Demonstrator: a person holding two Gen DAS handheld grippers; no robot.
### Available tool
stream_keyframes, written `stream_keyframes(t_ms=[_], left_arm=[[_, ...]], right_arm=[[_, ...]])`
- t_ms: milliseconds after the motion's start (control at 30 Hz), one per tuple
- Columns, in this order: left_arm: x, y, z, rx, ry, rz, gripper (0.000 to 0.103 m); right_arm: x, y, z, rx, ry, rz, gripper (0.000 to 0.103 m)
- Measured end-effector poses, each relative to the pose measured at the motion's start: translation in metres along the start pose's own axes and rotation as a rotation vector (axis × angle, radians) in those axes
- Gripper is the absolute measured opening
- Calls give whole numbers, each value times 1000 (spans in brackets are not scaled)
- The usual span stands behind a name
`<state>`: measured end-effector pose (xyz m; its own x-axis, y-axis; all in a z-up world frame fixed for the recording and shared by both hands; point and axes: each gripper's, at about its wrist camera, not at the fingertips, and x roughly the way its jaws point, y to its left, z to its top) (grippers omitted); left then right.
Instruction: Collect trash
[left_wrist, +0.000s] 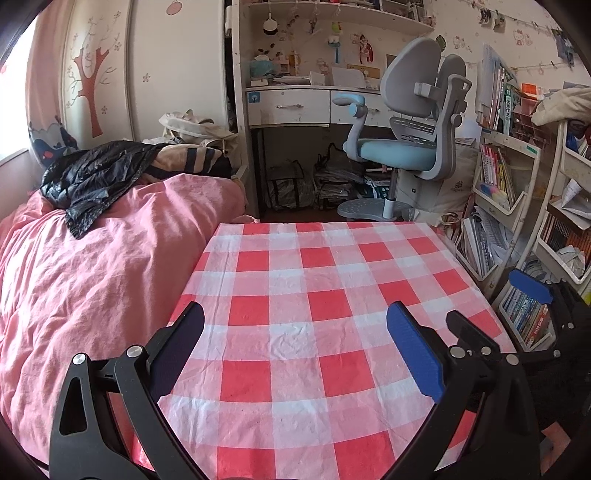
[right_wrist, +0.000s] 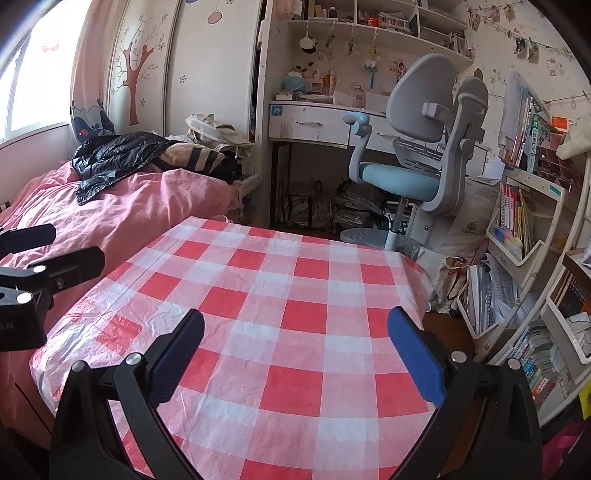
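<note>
Nearest, left claw spread wide, holding nothing, hovering above the bench; right claw likewise wide apart and empty over the same surface. Blue ribbed pads on black angular arms. Beneath, a thin, crinkled plastic cloth in red, pink and white checks. Left of the bench, a bed with a rumpled pink quilt. Far left on that quilt, a crumpled, glossy black trash bag. Farther right, a grey chair with a blue seat.
</note>
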<state>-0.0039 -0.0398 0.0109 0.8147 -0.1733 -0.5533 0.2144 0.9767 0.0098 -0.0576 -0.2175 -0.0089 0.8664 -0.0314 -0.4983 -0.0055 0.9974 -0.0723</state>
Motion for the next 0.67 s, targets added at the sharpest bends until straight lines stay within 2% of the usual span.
stream_keyframes(t_ms=[167, 300, 400, 533, 667], left_arm=[[-3, 4, 0, -33, -20, -51, 96], [-7, 5, 1, -8, -35, 4, 96], [-6, 11, 4, -1, -12, 27, 96], [2, 24, 8, -23, 71, 57, 96], [1, 37, 5, -47, 92, 75, 96]], right_arm=[[21, -1, -1, -33, 66, -3, 95], [62, -7, -6, -41, 209, -9, 95], [89, -14, -11, -34, 304, -5, 95], [110, -22, -19, -4, 391, 7, 95], [128, -27, -27, 12, 471, 16, 95]])
